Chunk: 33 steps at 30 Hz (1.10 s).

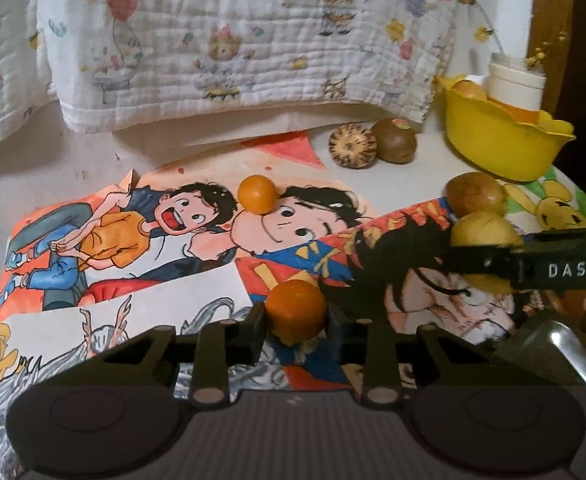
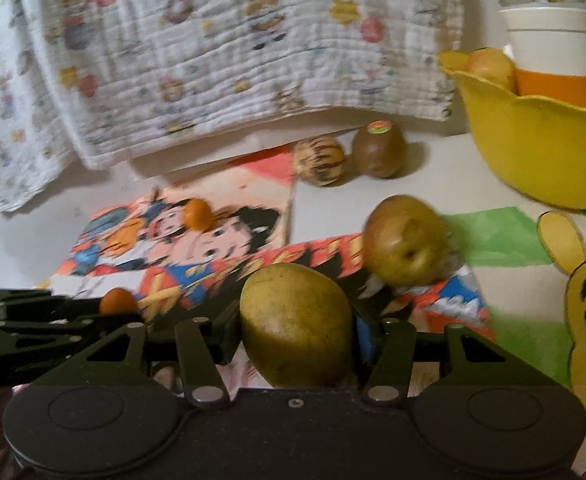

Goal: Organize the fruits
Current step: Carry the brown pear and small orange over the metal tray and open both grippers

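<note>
Left wrist and right wrist: both claws grasping fruit, bowl partly filled

Left wrist view shows the left claw (image 1: 295,320) clenched on a small orange fruit (image 1: 296,312) at 6 o'clock. At 3 o'clock the right claw (image 2: 297,340) grips a yellow-green pear (image 2: 297,328). A brownish pear (image 2: 407,240) lies on the drawings (image 1: 133,240) just beyond it. Toward 2 o'clock on the counter (image 1: 73,152) stands the yellow bowl (image 1: 501,148), holding a pale fruit (image 1: 467,90); a white-and-orange cup (image 2: 553,56) shows at the bowl, but whether inside or behind is unclear. A kiwi (image 1: 395,140) and a striped fruit (image 1: 352,146) touch at 1 o'clock. Another orange fruit (image 1: 257,194) sits near centre.
</note>
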Each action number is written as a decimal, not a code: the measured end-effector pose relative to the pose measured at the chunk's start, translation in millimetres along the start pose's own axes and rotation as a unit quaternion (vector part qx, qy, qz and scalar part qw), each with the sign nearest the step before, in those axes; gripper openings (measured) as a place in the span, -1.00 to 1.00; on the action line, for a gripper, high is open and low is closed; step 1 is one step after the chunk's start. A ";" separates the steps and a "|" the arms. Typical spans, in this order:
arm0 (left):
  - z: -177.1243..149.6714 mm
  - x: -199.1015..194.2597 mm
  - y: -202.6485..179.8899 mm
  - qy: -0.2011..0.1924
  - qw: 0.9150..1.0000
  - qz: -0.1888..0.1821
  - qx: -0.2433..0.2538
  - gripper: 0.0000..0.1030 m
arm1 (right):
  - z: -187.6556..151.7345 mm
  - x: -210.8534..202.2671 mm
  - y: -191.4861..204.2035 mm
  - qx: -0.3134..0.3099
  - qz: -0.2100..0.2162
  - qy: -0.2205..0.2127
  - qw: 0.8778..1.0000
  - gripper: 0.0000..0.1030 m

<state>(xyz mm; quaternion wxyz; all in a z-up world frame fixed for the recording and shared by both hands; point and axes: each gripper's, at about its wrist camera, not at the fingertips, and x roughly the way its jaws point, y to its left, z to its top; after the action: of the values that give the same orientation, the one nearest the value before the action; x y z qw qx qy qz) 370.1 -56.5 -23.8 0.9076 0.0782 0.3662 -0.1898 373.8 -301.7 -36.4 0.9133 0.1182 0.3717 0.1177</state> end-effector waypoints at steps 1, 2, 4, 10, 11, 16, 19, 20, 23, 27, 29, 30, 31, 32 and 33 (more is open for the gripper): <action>-1.3 -6.0 -1.4 -0.005 1.000 -0.003 -0.001 -0.34 | -1.3 -3.1 1.5 -0.001 0.011 0.004 1.000 0.08; -1.8 -11.5 -2.1 -0.008 1.000 -0.006 -0.005 -0.34 | -3.2 -8.4 3.4 -0.002 0.023 0.008 1.000 0.08; -4.6 -24.5 -1.1 -0.015 1.000 -0.014 -0.020 -0.35 | -6.4 -19.6 6.6 -0.003 0.044 0.009 0.999 0.08; -22.1 -60.1 1.9 -0.025 0.998 -0.003 -0.049 -0.34 | -19.2 -59.1 18.1 -0.025 0.080 0.014 0.996 0.08; -25.6 -64.9 2.3 -0.025 0.998 -0.002 -0.052 -0.34 | -23.2 -66.9 19.6 -0.030 0.082 0.012 0.996 0.08; -47.9 -81.6 -0.3 -0.023 0.998 0.005 -0.058 -0.34 | -47.5 -97.4 25.4 -0.043 0.085 0.003 0.995 0.08; -60.0 -89.5 -4.2 -0.022 0.998 -0.001 -0.054 -0.34 | -63.6 -111.0 27.6 -0.044 0.088 0.004 0.995 0.08; -63.4 -91.2 -5.8 -0.021 0.998 -0.002 -0.052 -0.34 | -70.0 -115.3 30.0 -0.048 0.088 0.006 0.995 0.08; -72.5 -96.1 -10.3 -0.017 0.999 -0.003 -0.047 -0.34 | -88.4 -123.5 37.7 -0.063 0.090 0.016 0.994 0.08; -80.9 -101.3 -12.0 -0.014 0.999 -0.004 -0.047 -0.34 | -107.6 -130.6 49.0 -0.084 0.090 0.019 0.992 0.09; -83.0 -100.6 -13.0 -0.009 0.999 -0.004 -0.046 -0.34 | -114.9 -131.2 54.4 -0.095 0.088 0.020 0.991 0.09; -83.5 -99.6 -13.7 -0.006 0.999 -0.004 -0.044 -0.34 | -117.8 -130.7 56.9 -0.101 0.086 0.020 0.991 0.09; -83.8 -98.0 -14.4 -0.004 0.999 -0.004 -0.043 -0.34 | -120.6 -130.0 59.8 -0.107 0.083 0.020 0.991 0.09; -84.1 -96.2 -14.9 0.001 0.999 -0.002 -0.040 -0.34 | -124.1 -129.5 63.3 -0.118 0.079 0.019 0.990 0.09; -84.3 -94.2 -15.5 0.007 0.999 0.002 -0.038 -0.34 | -126.7 -129.2 66.4 -0.129 0.075 0.017 0.989 0.09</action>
<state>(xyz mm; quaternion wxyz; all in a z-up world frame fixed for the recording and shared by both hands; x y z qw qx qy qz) 248.2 -19.9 -19.1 0.9077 0.0458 0.3795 -0.1732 185.9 -261.8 -20.3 0.9028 0.0253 0.3593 0.2349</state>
